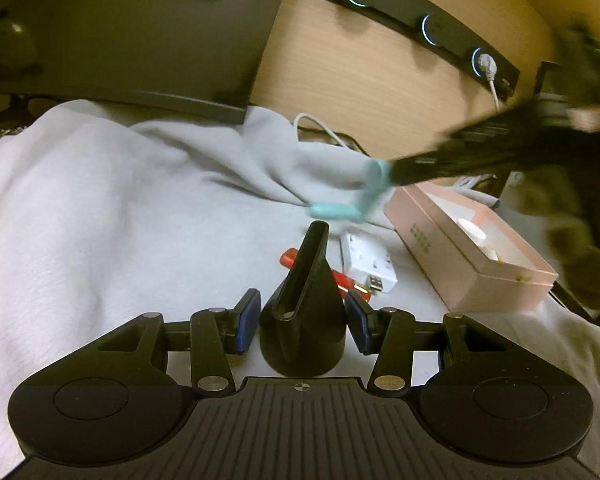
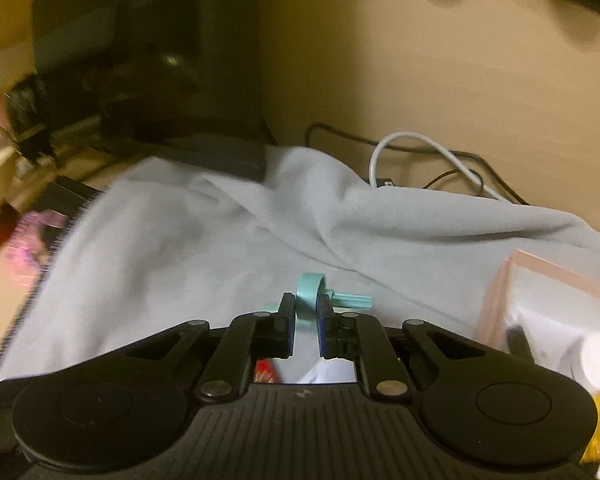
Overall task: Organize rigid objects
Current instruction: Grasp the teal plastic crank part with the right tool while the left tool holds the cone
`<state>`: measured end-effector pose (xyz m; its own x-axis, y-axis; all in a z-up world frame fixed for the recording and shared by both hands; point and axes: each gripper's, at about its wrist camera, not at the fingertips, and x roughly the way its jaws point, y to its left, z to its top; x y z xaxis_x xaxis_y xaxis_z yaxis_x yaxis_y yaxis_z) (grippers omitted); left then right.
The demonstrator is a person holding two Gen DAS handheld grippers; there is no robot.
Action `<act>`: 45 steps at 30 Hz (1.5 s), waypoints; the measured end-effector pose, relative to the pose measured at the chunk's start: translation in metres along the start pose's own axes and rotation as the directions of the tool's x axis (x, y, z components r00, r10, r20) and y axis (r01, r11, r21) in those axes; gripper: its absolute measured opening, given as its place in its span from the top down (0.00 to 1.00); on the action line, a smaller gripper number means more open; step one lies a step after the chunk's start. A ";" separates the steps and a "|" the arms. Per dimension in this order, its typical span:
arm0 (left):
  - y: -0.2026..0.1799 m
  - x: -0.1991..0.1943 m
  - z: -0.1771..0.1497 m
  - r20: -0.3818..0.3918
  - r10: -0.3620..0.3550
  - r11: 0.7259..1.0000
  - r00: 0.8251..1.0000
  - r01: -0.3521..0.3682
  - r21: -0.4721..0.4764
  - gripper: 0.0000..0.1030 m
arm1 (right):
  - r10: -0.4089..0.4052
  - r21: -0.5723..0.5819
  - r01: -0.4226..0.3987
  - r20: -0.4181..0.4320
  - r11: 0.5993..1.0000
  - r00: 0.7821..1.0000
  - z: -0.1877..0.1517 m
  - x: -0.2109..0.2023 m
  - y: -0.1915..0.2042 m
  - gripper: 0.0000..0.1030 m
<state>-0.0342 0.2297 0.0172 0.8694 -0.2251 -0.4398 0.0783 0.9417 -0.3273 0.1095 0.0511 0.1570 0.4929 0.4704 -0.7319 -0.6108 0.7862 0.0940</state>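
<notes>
My left gripper [image 1: 302, 320] is shut on a black nozzle [image 1: 304, 300], a cone with a flat slotted mouth pointing away from me, held above the grey cloth [image 1: 100, 200]. My right gripper [image 2: 304, 320] is shut on a teal plastic clip [image 2: 310, 290], whose handle sticks out to the right. In the left wrist view the right gripper is a blurred dark shape coming from the upper right with the teal clip [image 1: 360, 196] at its tip, above the cloth. A red USB stick [image 1: 340, 278] and a white adapter [image 1: 366, 260] lie behind the nozzle.
An open pink box [image 1: 472, 252] with white items inside stands at the right; it also shows in the right wrist view [image 2: 540, 300]. A black power strip [image 1: 420, 24] with lit rings and white cables [image 2: 420, 152] line the wooden back wall. A dark monitor base [image 1: 140, 96] sits at back left.
</notes>
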 end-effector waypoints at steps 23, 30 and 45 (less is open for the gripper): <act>-0.007 0.000 -0.001 -0.026 0.045 0.999 0.999 -0.044 0.013 0.50 | 0.043 -0.118 -0.042 0.010 0.992 0.999 -0.115 -0.020 0.014 0.33; -0.005 -0.001 -0.002 -0.022 0.037 0.999 0.999 -0.037 -0.001 0.50 | -0.008 -0.177 0.001 -0.043 0.984 0.999 -0.099 0.030 0.021 0.30; -0.004 0.001 0.000 -0.027 0.040 0.999 0.999 -0.040 0.000 0.50 | -0.007 -0.141 0.012 0.035 0.990 0.999 -0.109 -0.024 0.010 0.31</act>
<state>-0.0334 0.2255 0.0183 0.8582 -0.1945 -0.4751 0.0440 0.9499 -0.3094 0.0242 0.0038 0.1018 0.5186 0.4786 -0.7085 -0.6861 0.7274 -0.0109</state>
